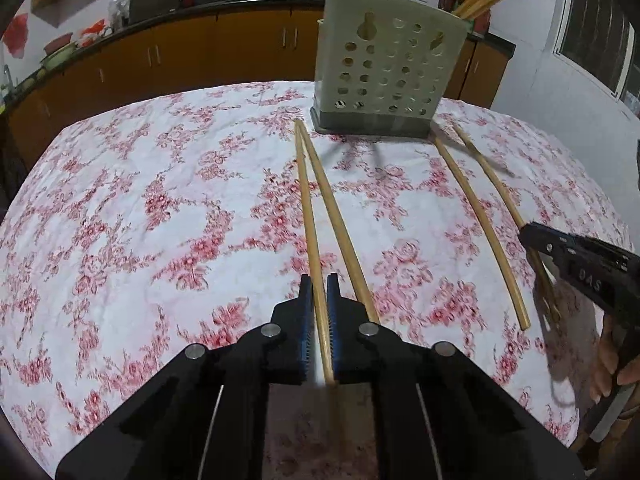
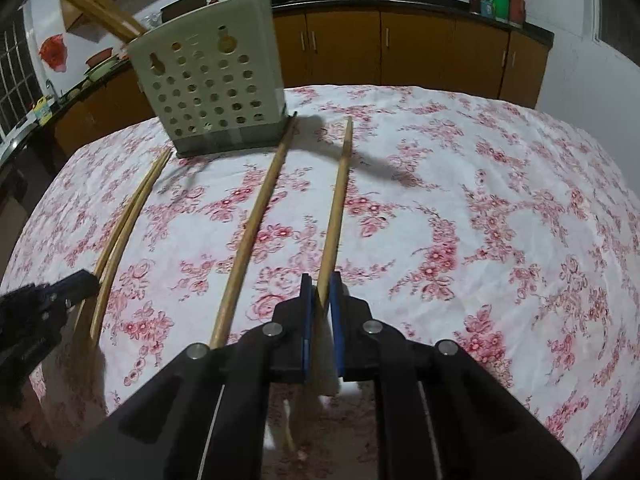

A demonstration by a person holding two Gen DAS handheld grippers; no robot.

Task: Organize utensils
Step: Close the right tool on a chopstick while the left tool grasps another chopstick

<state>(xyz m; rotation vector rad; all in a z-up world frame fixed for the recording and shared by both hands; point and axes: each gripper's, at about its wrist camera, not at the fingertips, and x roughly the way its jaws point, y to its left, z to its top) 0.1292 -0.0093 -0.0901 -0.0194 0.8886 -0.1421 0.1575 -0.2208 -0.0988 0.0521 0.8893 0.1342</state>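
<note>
Several wooden chopsticks lie on the floral tablecloth, pointing at a perforated cream utensil holder [image 1: 386, 76] that has more chopsticks standing in it. My left gripper [image 1: 319, 284] is shut on the leftmost chopstick [image 1: 306, 200]; a second chopstick [image 1: 334, 216] lies just to its right. My right gripper [image 2: 321, 282] is shut on the rightmost chopstick [image 2: 338, 204], with another chopstick [image 2: 256, 224] lying to its left. The right gripper also shows in the left wrist view [image 1: 576, 256], and the left gripper in the right wrist view [image 2: 52, 296]. The holder stands at the far left in the right wrist view [image 2: 212, 96].
The round table [image 1: 120, 200] is covered by a white cloth with red flowers. Behind it runs a kitchen counter with brown cabinets [image 2: 420, 48], woks and jars. A window [image 1: 600, 28] is at the right.
</note>
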